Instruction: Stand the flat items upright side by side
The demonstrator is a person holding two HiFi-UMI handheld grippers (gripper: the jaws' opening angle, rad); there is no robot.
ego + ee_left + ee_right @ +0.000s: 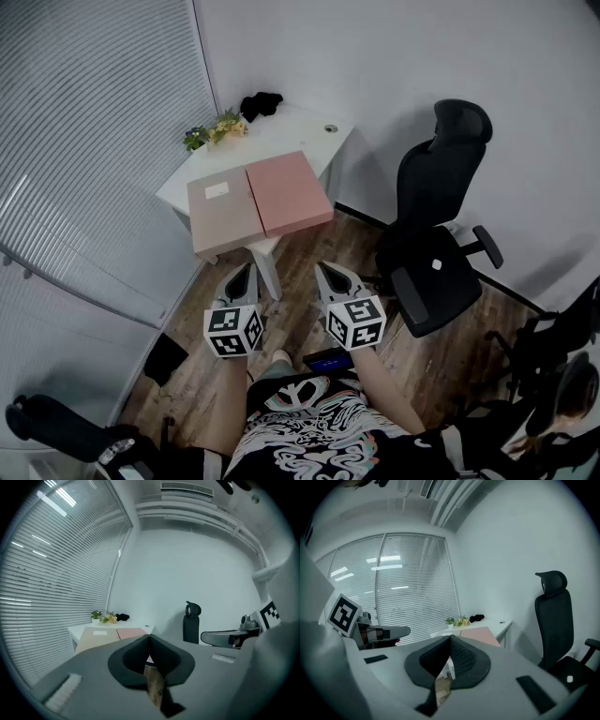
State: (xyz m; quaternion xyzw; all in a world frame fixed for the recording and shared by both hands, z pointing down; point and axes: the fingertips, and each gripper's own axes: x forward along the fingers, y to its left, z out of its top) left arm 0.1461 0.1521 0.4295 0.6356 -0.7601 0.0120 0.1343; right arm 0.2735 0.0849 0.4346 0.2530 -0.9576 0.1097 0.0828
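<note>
Two flat items lie side by side on a small white table [300,131]: a tan one [223,217] with a white label on the left and a pink one [288,192] on the right. Both overhang the table's near edge. My left gripper [246,272] and right gripper [323,273] hover short of the table over the wooden floor, both shut and empty, tips pointing at the items. In the left gripper view the tan item [96,636] and pink item [132,633] lie flat ahead. The right gripper view shows the pink item [480,634] on the table.
A small plant with flowers [216,128] and a black object [260,103] sit at the table's far end. A black office chair [433,234] stands to the right. Window blinds [84,141] run along the left. More dark chairs stand at the frame's lower corners.
</note>
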